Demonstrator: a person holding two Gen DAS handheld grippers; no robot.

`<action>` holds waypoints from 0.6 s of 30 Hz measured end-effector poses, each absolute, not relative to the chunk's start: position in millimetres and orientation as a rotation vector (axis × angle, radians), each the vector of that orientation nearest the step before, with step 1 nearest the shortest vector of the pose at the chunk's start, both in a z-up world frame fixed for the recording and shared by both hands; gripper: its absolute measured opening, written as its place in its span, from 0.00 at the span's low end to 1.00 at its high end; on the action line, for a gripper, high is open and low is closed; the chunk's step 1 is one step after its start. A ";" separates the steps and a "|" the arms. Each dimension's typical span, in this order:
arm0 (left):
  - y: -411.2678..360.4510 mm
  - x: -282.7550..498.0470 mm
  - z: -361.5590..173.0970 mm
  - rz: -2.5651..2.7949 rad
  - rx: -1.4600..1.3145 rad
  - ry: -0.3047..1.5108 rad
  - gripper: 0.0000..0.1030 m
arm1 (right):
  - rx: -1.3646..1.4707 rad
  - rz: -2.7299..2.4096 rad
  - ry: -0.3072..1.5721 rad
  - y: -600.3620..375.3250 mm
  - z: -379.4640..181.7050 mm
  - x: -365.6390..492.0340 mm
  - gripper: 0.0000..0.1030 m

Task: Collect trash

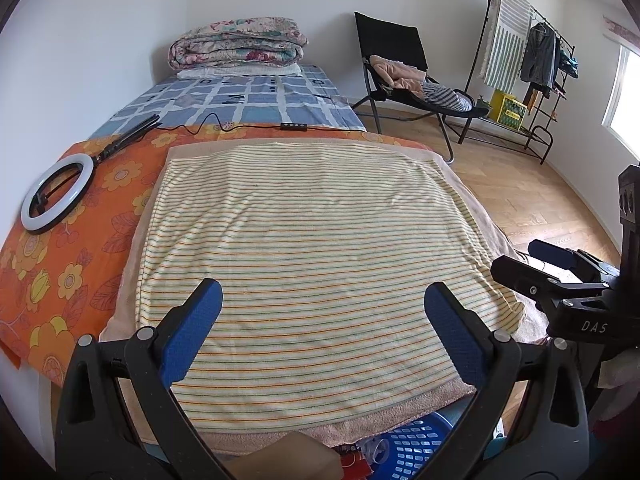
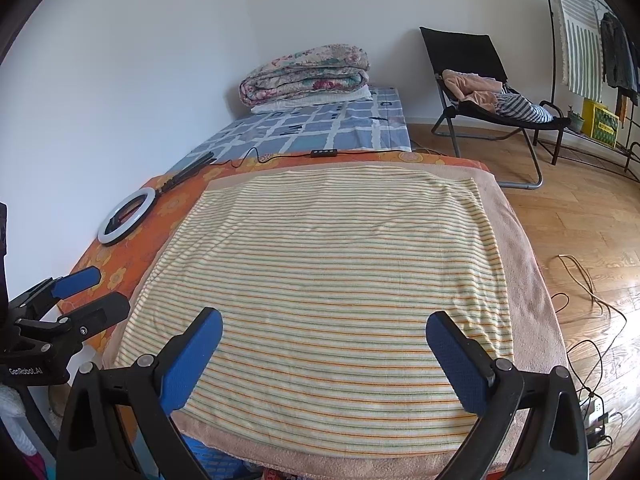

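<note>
A striped cream towel (image 1: pixel 316 264) lies flat over a peach towel on the near end of the bed; it also shows in the right wrist view (image 2: pixel 332 276). No loose trash shows on it. My left gripper (image 1: pixel 322 300) is open and empty, hovering above the towel's near edge. My right gripper (image 2: pixel 324 328) is open and empty, also above the near edge. Each gripper shows in the other's view: the right (image 1: pixel 548 264) at the right side, the left (image 2: pixel 80 292) at the left side. A blue perforated basket (image 1: pixel 416 448) with red and clear items sits below the bed's near edge.
A ring light (image 1: pixel 56 192) with cable and remote (image 1: pixel 294 126) lies on the orange floral sheet. Folded quilts (image 1: pixel 240 42) sit at the bed's far end. A black chair (image 1: pixel 404 68) with clothes and a clothes rack (image 1: pixel 532 60) stand right. Cables (image 2: pixel 588 292) lie on the wooden floor.
</note>
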State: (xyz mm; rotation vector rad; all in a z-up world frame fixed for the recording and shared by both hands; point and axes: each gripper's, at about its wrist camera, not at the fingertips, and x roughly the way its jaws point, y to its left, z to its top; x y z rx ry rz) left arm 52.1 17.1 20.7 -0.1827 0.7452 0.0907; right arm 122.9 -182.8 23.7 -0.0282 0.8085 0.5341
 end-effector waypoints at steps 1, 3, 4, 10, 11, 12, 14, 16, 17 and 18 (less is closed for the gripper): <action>16.8 52.5 19.3 0.089 -0.184 0.749 1.00 | -0.026 0.533 0.813 -182.6 22.7 123.8 1.00; 16.0 52.7 17.3 0.090 -0.183 0.754 1.00 | -0.024 0.534 0.820 -182.7 21.0 124.6 1.00; 15.6 52.5 16.9 0.089 -0.182 0.755 1.00 | -0.023 0.534 0.823 -182.6 20.2 124.6 1.00; 15.6 52.6 17.1 0.090 -0.183 0.754 1.00 | -0.030 0.533 0.822 -181.6 20.1 122.1 1.00; 15.6 52.6 17.1 0.090 -0.184 0.754 1.00 | -0.029 0.533 0.822 -181.7 20.1 122.0 1.00; 15.6 52.5 17.0 0.091 -0.184 0.754 1.00 | -0.028 0.534 0.823 -181.7 20.0 122.3 1.00; 15.3 52.5 16.8 0.091 -0.185 0.754 1.00 | -0.029 0.533 0.823 -181.7 19.9 122.3 1.00; 16.0 52.8 17.1 0.089 -0.184 0.754 1.00 | -0.028 0.530 0.824 -181.9 19.8 121.9 1.00; 16.0 52.8 17.1 0.090 -0.182 0.754 1.00 | -0.026 0.529 0.825 -182.0 19.9 121.9 1.00; 16.1 52.8 17.0 0.090 -0.182 0.755 1.00 | -0.024 0.529 0.826 -182.0 19.8 121.9 1.00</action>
